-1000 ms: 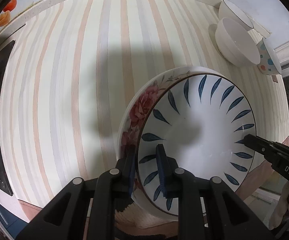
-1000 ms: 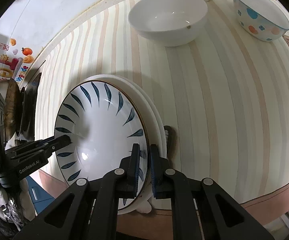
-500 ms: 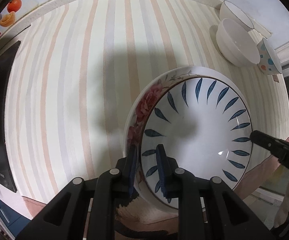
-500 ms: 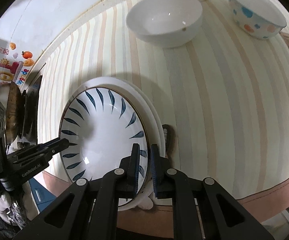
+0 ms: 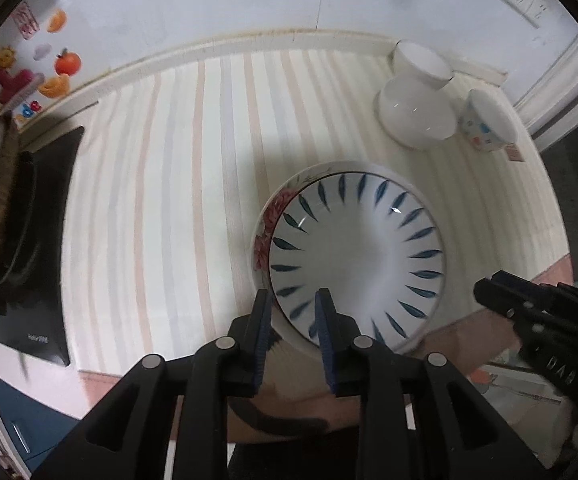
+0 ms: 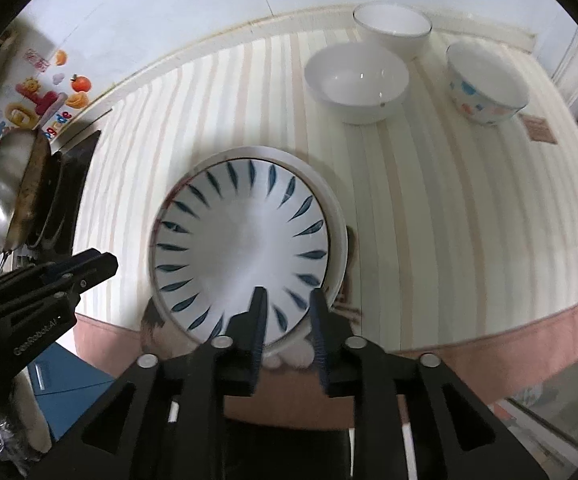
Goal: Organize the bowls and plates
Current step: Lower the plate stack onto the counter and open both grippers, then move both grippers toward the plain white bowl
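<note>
While both tongs hang over the near edge of the striped worktop (image 6: 469, 216), their jaws are opening with nothing clamped. Left tongs (image 5: 292, 312): the blue-leaf plate (image 5: 357, 256) lies below and just beyond the tips, on a floral plate (image 5: 267, 224) whose red rose rim shows only in this view. Right tongs (image 6: 285, 308) view: the lower plate shows as a plain white rim. Farther off to the right: white bowl (image 6: 357, 80), smaller white bowl (image 6: 393, 28), dotted bowl (image 6: 487, 88), each seen upright and hollow here. Far left, a steel pan (image 6: 5, 192).
</note>
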